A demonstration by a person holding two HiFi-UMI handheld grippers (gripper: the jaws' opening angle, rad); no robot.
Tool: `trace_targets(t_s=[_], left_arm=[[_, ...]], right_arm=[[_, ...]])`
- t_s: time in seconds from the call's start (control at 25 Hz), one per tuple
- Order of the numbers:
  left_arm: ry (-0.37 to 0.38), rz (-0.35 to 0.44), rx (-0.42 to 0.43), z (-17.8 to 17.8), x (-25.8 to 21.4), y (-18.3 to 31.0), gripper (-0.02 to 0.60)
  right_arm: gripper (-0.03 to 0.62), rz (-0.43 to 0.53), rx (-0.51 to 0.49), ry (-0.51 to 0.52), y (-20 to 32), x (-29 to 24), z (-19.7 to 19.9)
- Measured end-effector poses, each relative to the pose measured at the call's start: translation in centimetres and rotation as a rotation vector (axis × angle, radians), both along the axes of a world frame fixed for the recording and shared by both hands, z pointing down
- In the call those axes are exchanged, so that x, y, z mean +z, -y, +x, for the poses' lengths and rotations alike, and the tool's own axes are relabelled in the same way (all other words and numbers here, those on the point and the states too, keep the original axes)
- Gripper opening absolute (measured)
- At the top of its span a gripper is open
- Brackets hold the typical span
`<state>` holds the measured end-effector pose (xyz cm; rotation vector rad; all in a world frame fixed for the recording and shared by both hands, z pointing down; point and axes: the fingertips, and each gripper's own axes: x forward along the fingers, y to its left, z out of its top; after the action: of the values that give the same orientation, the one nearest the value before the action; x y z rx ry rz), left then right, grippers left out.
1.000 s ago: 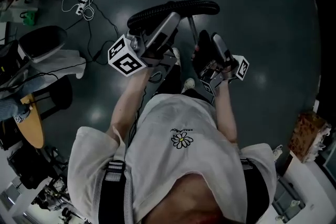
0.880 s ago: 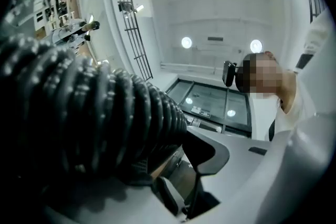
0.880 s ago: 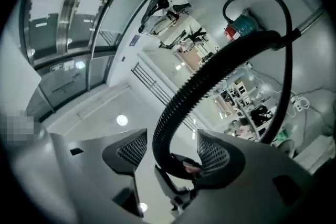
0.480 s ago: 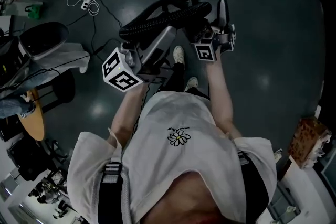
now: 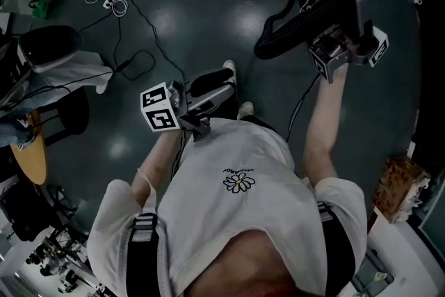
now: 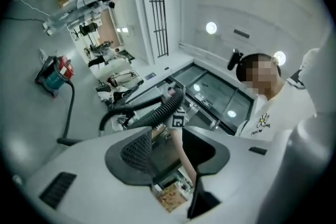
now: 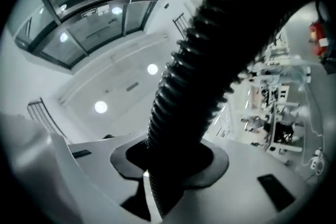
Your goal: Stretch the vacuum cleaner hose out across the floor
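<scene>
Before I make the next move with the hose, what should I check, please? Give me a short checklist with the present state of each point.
1. Grip of the right gripper on the hose: ok. Its jaws have just been closing, and the hose sits between them.
2. The left gripper is free: ok. Its jaws are apart with nothing between them.
3. The hose lies straight on the floor: not ok. The held part hangs bent in the air.
4. No snags on the floor: not ok. A cable loops to the left of the shoes.
5. The hose is joined to the vacuum: cannot tell.
</scene>
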<state>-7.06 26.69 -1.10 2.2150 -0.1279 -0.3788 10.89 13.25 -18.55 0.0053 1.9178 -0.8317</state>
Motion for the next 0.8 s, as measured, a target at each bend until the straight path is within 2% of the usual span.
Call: trace_targets(t_s=[0.04, 0.12, 0.2, 0.28, 0.36, 0.44, 0.6, 0.72, 0.8], left_arm=[[-0.005, 0.009, -0.031, -0.9, -0.3, 0.7, 0.183], [-0.010, 0.076, -0.029, -1.1, -1.8, 1.3, 0.183], [-0.040, 0.128, 0.034, 0.5, -3.6, 0.6, 0.183], [-0.095, 0.090, 0.106, 2.8, -4.3, -0.5, 0.184], [-0.139, -0.026, 0.158, 5.6, -3.1, -1.4, 0.186], [-0.177, -0.169, 0.218, 8.5, -1.3, -3.1, 0.210], [-0.344, -0.417, 0.355, 12.3, -1.5, -7.7, 0.288], [-0.504, -0.631, 0.340, 11.7, -1.0, -7.6, 0.307], [-0.597, -0.729, 0.295, 9.8, -0.2, -6.5, 0.308]], right_arm=[[0.163, 0.066, -0.081, -0.015, -2.0, -0.9, 0.0], [0.152, 0.138, -0.246, -0.073, -6.3, -2.0, -0.6], [0.149, 0.148, -0.401, -0.161, -10.8, -2.3, -1.8], [0.146, 0.130, -0.537, -0.256, -15.2, -2.0, -3.5], [0.144, 0.108, -0.638, -0.340, -19.2, -1.2, -5.4], [0.144, 0.094, -0.695, -0.389, -22.7, -0.1, -7.1], [0.144, 0.090, -0.682, -0.389, -26.8, 2.4, -8.7], [0.144, 0.055, -0.718, -0.355, -29.2, 5.0, -11.1], [0.144, 0.039, -0.801, -0.412, -32.2, 7.5, -14.9]])
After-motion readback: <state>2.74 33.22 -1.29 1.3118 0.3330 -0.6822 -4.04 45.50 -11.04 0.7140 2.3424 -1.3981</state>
